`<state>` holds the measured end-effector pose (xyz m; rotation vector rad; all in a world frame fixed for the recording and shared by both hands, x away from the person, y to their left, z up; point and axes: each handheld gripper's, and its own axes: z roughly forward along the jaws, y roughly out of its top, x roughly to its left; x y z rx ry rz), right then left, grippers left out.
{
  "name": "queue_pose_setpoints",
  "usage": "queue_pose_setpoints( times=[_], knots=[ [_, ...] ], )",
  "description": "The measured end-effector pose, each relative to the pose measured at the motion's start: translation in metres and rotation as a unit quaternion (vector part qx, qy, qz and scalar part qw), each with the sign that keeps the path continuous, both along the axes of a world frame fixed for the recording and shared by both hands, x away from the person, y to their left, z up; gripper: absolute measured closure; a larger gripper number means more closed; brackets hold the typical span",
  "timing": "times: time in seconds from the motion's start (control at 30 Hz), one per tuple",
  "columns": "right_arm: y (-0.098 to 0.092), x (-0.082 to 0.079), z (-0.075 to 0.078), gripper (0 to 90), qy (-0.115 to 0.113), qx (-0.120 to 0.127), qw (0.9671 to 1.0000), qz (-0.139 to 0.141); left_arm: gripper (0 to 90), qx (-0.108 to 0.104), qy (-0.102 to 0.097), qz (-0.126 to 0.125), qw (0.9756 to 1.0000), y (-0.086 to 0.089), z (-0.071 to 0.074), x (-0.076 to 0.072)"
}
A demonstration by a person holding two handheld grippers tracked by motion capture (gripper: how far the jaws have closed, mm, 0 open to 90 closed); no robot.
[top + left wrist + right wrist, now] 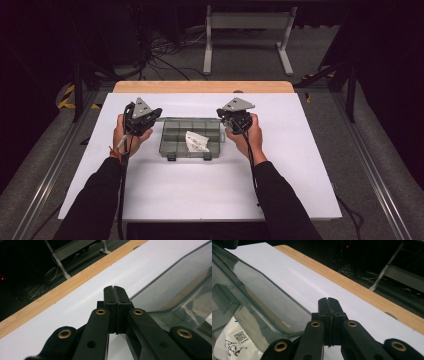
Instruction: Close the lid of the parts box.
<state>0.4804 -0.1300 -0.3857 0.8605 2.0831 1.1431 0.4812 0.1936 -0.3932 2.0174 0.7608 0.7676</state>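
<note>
White table [150, 200] bears clear box [180, 136] between closed tools.

My left gripper [141, 119] and right gripper [235, 117] sit level in my hands, well apart, forearms stretched forward. Both pairs of fingers [115, 296] are pressed together, empty.

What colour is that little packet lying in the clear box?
White with black print; the packet in the box shows best in the right gripper view.

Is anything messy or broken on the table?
Nothing looks broken or spilled. The clear compartment box sits square on the white table, with a small white packet inside. The left gripper and right gripper are shut, one at each far corner.
</note>
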Motion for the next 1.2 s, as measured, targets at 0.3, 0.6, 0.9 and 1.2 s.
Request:
queue_pose_setpoints(
  times=[0.3, 0.6, 0.9, 1.2],
  knots=[
    [0.001, -0.008, -0.002, 90.0, 0.004, -0.007, 0.9998, 0.017, 89.9, 0.001, 0.006, -0.009, 0.9999, 0.002, -0.004, -0.007],
    [0.003, -0.017, -0.006, 90.0, 0.009, -0.014, 0.9992, 0.037, 89.9, 0.010, 0.007, -0.027, 0.9996, 0.002, -0.007, -0.017],
    [0.004, -0.030, -0.015, 90.0, 0.018, -0.026, 0.9977, 0.059, 89.8, 0.015, 0.011, -0.058, 0.9982, 0.001, -0.012, -0.034],
    [0.005, -0.041, -0.021, 90.0, 0.030, -0.035, 0.9961, 0.076, 89.9, 0.021, 0.011, -0.080, 0.9965, 0.000, -0.015, -0.050]
  ],
)
